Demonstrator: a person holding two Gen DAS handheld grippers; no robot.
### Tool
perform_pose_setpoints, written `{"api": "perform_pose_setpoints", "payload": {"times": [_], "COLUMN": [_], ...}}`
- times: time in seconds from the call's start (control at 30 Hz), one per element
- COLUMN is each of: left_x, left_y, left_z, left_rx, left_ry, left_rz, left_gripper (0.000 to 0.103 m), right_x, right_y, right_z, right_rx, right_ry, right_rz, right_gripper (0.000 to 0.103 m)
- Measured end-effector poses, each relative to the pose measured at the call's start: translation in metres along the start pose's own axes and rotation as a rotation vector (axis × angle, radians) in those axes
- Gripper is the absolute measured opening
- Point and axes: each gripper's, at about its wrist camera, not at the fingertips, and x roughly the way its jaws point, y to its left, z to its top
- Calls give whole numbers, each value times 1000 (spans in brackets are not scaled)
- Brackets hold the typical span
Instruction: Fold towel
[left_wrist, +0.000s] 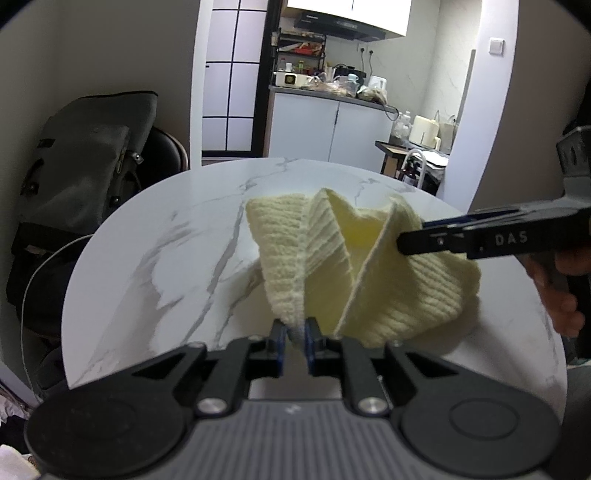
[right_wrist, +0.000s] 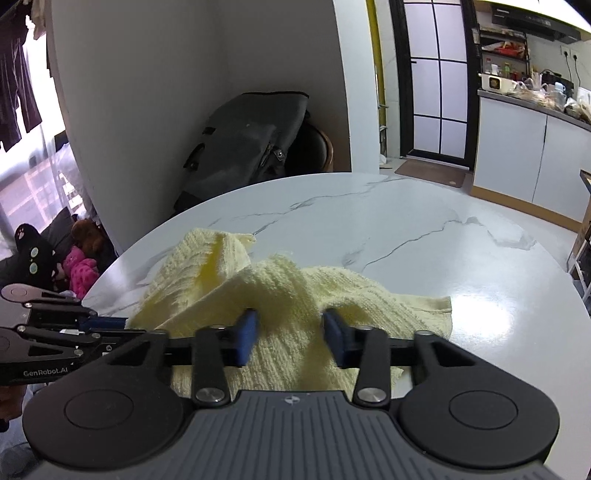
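Towel (left_wrist: 317, 258), pale yellow and ribbed, hangs bunched above the round marble table (left_wrist: 177, 258). Left gripper (left_wrist: 295, 339) pinches its near corner between almost closed fingers. Right gripper (right_wrist: 290, 332) spreads wide open, towel lying between its fingers, ungripped.

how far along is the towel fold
Early to midway. Done: the left claw is shut on an edge of the yellow towel and has it lifted off the marble table. In hand: the right claw sits open astride a raised ridge of cloth. Left: the towel is bunched and uneven, with no flat fold laid yet.
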Motion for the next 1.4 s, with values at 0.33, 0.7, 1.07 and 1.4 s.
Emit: {"api": "perform_pose_setpoints", "payload": {"times": [0.33,0.7,1.07,1.4], "left_x": [-1,1,1,4], "left_y": [1,0,1,1], "left_z": [2,5,8,8], "left_rx": [-4,-22,-38,-35], "left_ry": [-14,-29,-48,-46], "left_rz": [24,34,54,52], "left_gripper": [38,42,55,55], "right_x": [-18,-30,-34,-41], "right_y": [11,16,27,31], "right_z": [-3,-13,-18,-25], "right_rx": [-69,-146,-230,-246], "right_ry": [-32,-13,25,29], "right_rz": [52,89,150,133], "right_gripper": [11,10,10,43]}}
